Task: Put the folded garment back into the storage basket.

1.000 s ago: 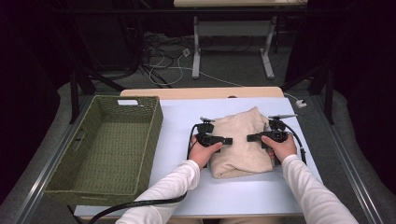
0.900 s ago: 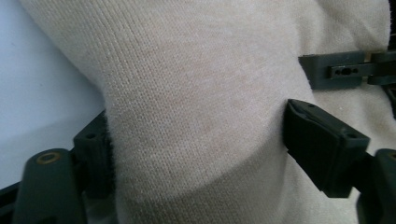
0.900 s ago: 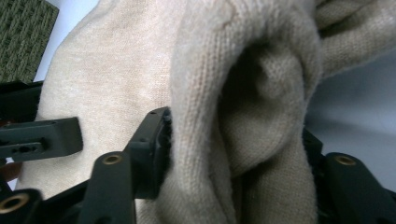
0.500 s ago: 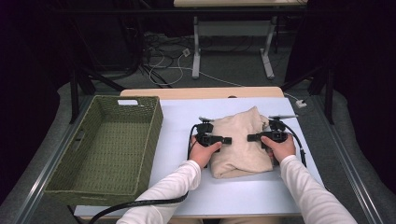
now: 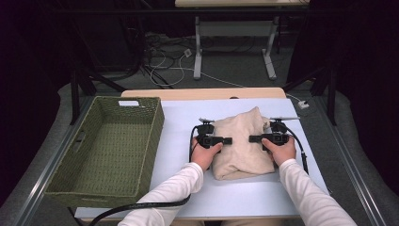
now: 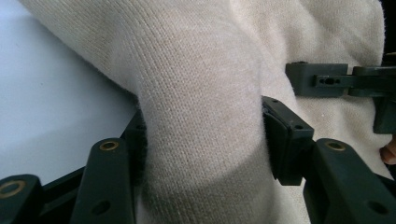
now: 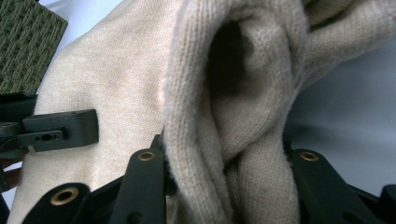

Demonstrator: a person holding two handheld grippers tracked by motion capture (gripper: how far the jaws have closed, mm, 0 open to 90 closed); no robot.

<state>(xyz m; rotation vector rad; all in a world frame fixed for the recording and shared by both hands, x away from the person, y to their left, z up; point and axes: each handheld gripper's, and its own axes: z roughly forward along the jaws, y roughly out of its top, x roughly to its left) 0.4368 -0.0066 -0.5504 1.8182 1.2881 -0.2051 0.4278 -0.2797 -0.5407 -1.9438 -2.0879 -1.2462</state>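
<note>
A beige knitted cloth point(image 5: 242, 150) lies bunched in the middle of the white table point(image 5: 188, 193). My left gripper point(image 5: 229, 140) comes at it from the left, my right gripper point(image 5: 251, 139) from the right, their tips facing each other. In the left gripper view the jaws have just been closing, and the left gripper point(image 6: 201, 135) pinches a thick fold of the cloth point(image 6: 205, 93) between its pads. In the right gripper view the right gripper point(image 7: 224, 158) has also just closed and squeezes a rolled fold of the cloth point(image 7: 243, 107).
A green woven basket point(image 5: 155, 122) stands empty at the table's left side. Bare white table lies in front of the cloth and between it and the basket. Cables trail from both grippers, the left one across the front edge. Table legs and wires stand on the floor beyond.
Both hands have stayed at the cloth's two sides. The cloth between the jaw tips looks slightly more gathered than a second ago.
</note>
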